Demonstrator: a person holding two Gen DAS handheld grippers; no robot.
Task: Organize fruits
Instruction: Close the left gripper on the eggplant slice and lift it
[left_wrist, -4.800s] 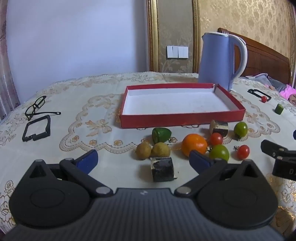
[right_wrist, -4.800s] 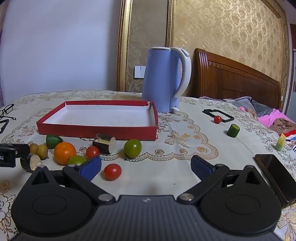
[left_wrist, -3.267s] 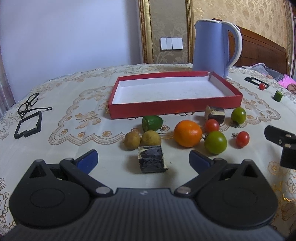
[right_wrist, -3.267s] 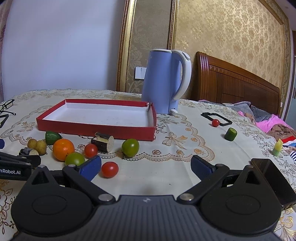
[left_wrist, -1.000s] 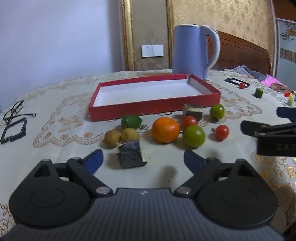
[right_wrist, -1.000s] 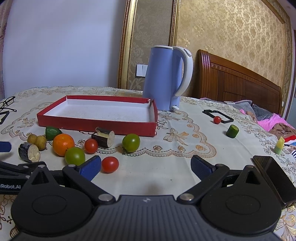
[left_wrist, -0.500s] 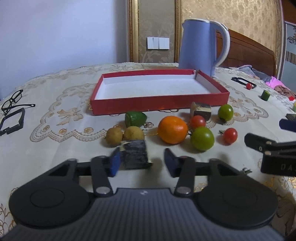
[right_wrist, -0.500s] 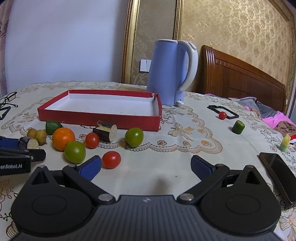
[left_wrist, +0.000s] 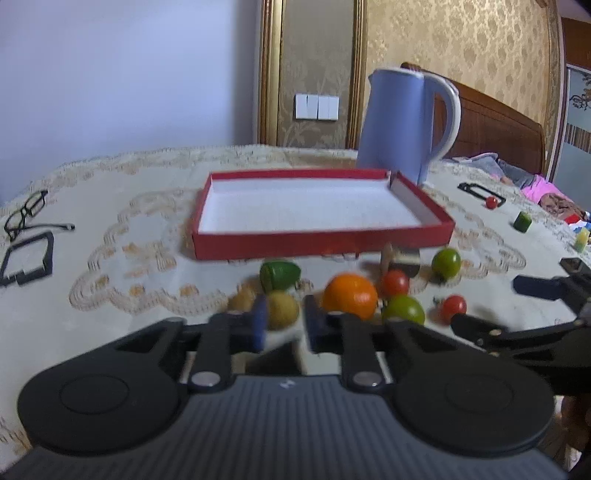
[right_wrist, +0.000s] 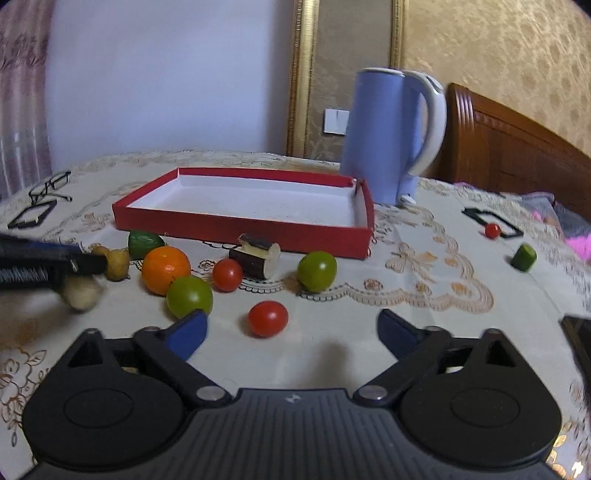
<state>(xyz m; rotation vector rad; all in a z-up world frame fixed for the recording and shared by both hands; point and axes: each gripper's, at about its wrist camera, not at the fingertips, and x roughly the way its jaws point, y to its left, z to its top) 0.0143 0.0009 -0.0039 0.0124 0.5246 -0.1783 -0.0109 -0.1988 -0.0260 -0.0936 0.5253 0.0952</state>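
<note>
Since half a second ago my left tool (left_wrist: 282, 328) has narrowed from part-closed beside the dark cut chunk to clamped on it and begun lifting; the view is blurred with motion. The chunk (right_wrist: 79, 291) shows pale-ended under the left fingers in the right wrist view, seemingly just off the worktop (right_wrist: 424, 295), and only as a dark smear between the blue pads in the left view. My right tool (right_wrist: 290, 328) hangs with its fingers wide apart, holding nothing, the red cherry tomato (right_wrist: 268, 318) just ahead between them.

The red tray (left_wrist: 321, 242) lies straight ahead of the left tool, beyond the row of fruit: the yellow-brown fruit (left_wrist: 282, 314), the orange (left_wrist: 350, 295) and the green piece (left_wrist: 279, 275) sit between. I judge the carry must rise over those, then go forward past the tray's near wall. The left hand is the nearer one for this piece; the right is better placed for the tomatoes.
</note>
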